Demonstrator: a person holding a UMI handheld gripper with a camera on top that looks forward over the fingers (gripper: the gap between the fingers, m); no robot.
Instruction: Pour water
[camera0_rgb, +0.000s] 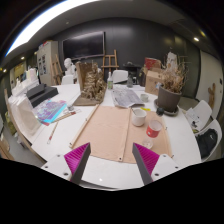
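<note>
A white cup (138, 116) stands on the right part of a tan mat (108, 130) on the white table (112, 172). Just beyond the mat's right edge and nearer to me stands a small bottle with a red label (153, 128). My gripper (112, 162) hovers above the table's near edge, well short of both. Its fingers are open, with magenta pads (78, 158) spread wide and nothing between them but bare table and the mat's front edge.
A brown basket (90, 88) sits at the mat's far left. A dark pot with dried plants (169, 98) stands at the right. Papers and pens (52, 112) lie to the left, a white sheet (126, 96) behind the cup. Chairs and a wall screen (84, 45) lie beyond.
</note>
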